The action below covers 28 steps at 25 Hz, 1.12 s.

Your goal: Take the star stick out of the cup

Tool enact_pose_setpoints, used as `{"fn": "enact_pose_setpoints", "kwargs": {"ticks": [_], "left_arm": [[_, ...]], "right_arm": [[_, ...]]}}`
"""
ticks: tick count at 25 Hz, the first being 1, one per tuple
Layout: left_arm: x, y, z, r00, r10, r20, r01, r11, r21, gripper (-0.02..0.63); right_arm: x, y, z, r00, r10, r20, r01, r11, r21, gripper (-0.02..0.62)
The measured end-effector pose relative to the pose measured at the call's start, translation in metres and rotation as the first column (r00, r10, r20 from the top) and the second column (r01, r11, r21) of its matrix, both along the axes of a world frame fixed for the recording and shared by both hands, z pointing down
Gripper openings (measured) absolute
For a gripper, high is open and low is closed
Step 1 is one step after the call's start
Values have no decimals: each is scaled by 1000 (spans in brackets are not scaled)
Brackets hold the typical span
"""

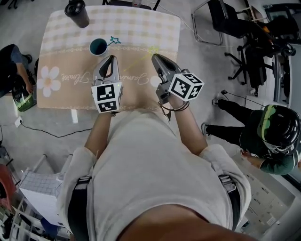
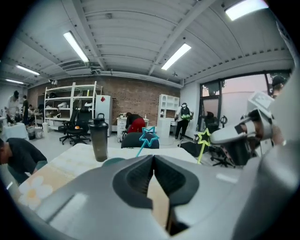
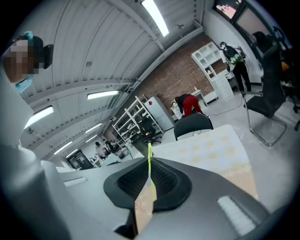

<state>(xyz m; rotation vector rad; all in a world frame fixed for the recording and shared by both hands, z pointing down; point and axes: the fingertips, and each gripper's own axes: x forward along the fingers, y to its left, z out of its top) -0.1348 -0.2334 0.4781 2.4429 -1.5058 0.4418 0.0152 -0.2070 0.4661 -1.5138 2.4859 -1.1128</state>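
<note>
A teal cup [image 1: 98,47] stands on the checked tablecloth [image 1: 141,28], and a blue star stick [image 1: 114,41] leans out of it to the right. In the left gripper view that blue star [image 2: 149,136] rises above the cup's rim [image 2: 112,161]. My left gripper [image 1: 112,57] is shut and empty, just short of the cup. My right gripper [image 1: 154,56] is shut on a thin yellow-green star stick [image 1: 153,50], which is out of the cup and above the table. The stick [image 3: 149,154] runs between the right jaws, and its star [image 2: 204,137] shows beside the right gripper in the left gripper view.
A dark shaker bottle [image 1: 77,13] stands at the table's far left corner. A person [image 1: 14,66] crouches left of the table and another [image 1: 268,136] is at the right. Office chairs [image 1: 225,21] stand beyond the table's right side.
</note>
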Motion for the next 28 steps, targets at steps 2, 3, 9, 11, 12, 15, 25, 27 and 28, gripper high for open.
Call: {"fn": "enact_pose_setpoints", "kwargs": {"ticks": [2, 3, 9, 11, 12, 15, 25, 27, 28], "left_arm": [[3, 2, 7, 1000, 7, -7, -7, 1000, -17, 3], [5, 3, 9, 1000, 16, -6, -16, 1000, -21, 3], [13, 6, 29, 998, 61, 20, -59, 997, -57, 3], [16, 6, 36, 998, 66, 17, -65, 995, -69, 3], [17, 7, 40, 997, 70, 14, -69, 995, -78, 3], [22, 8, 52, 996, 83, 13, -81, 990, -113, 3], [28, 15, 78, 993, 112, 31, -104, 979, -176, 3], [29, 15, 82, 993, 115, 32, -107, 977, -182, 3], [29, 15, 84, 993, 116, 30, -109, 976, -187, 3]], "right_arm": [[1, 2, 14, 1000, 6, 28, -5, 999, -37, 15], [0, 3, 21, 999, 5, 38, -3, 999, -53, 15], [12, 6, 63, 993, 76, 89, -63, 987, -147, 15], [19, 7, 75, 990, 106, 95, -90, 982, -164, 18], [22, 8, 81, 987, 123, 107, -103, 979, -175, 20], [30, 8, 100, 970, 185, 160, -147, 963, -226, 21], [42, 23, 154, 962, 242, 129, -187, 923, -336, 38], [42, 23, 161, 965, 236, 115, -184, 921, -343, 42], [41, 23, 164, 967, 232, 108, -182, 920, -348, 44]]}}
